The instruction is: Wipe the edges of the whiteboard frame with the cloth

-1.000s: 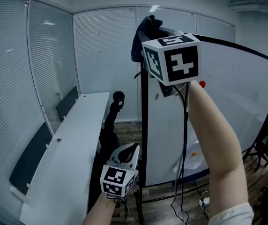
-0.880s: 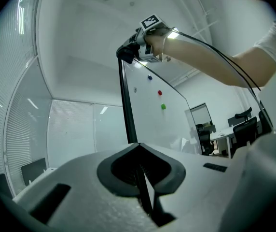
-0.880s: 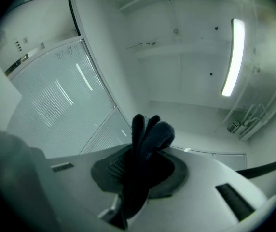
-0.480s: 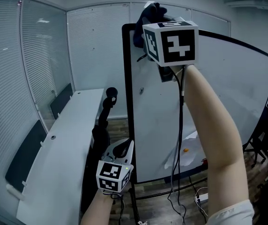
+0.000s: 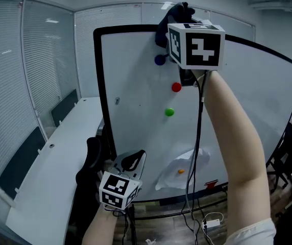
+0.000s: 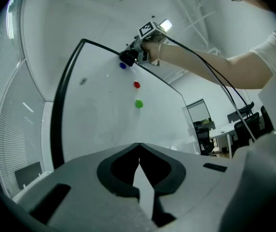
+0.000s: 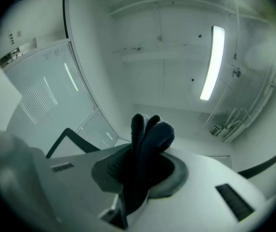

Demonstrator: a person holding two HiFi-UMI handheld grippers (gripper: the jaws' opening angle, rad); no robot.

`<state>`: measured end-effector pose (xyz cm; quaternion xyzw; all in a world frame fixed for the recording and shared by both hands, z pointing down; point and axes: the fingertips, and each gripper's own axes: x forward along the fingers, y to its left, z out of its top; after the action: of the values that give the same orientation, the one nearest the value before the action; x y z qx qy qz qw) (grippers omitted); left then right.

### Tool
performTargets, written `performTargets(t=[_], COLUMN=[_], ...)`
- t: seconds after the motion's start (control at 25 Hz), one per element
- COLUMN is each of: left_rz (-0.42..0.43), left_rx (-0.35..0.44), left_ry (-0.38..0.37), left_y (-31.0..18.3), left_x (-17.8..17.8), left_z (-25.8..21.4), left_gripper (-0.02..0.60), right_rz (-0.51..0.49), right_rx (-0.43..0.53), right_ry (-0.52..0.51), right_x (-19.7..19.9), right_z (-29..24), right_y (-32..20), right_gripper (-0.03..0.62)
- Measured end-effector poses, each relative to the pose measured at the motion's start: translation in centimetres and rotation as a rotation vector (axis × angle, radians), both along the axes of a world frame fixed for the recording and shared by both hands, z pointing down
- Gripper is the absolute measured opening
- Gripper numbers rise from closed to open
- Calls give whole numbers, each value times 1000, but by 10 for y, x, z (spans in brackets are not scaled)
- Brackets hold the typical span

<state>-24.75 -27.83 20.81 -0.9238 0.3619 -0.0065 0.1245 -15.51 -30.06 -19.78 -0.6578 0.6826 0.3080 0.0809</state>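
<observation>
A tall whiteboard [image 5: 136, 137] with a thin black frame [image 5: 104, 96] stands in front of me. My right gripper [image 5: 174, 22] is raised to the frame's top edge, shut on a dark cloth [image 5: 167, 20] that bunches up over that edge. In the right gripper view the cloth [image 7: 145, 151] sticks up between the jaws, with the frame corner [image 7: 65, 134] at the left. My left gripper [image 5: 130, 162] hangs low by the board's lower left, shut with nothing in it. From the left gripper view the board [image 6: 99, 115] and the right gripper [image 6: 131, 57] on the top edge both show.
Blue [image 5: 160, 60], red [image 5: 176, 87] and green [image 5: 169, 112] magnets sit on the board. A long white table [image 5: 44, 188] runs along the left by glass walls. A black chair [image 5: 87, 177] stands beside the board. Cables [image 5: 192, 208] trail to the floor.
The whiteboard has swung or shifted in view so its face and left frame edge show more fully. My right gripper with the cloth stays at the top edge; the left gripper has dropped slightly.
</observation>
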Motion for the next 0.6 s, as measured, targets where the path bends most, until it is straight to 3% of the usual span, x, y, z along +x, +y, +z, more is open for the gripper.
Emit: performTargets(t=[0.32, 0.6], left_rz=[-87, -120], left_rx=[-2, -32], left_ry=[90, 110], left_y=[13, 31], left_x=[76, 140], left_z=[5, 20], left_gripper=[18, 18], right_rz=[-2, -6], right_rx=[-2, -11], right_ry=[48, 62], right_x=[90, 149], right_z=[3, 11], right_y=[13, 21], right_gripper=[67, 67])
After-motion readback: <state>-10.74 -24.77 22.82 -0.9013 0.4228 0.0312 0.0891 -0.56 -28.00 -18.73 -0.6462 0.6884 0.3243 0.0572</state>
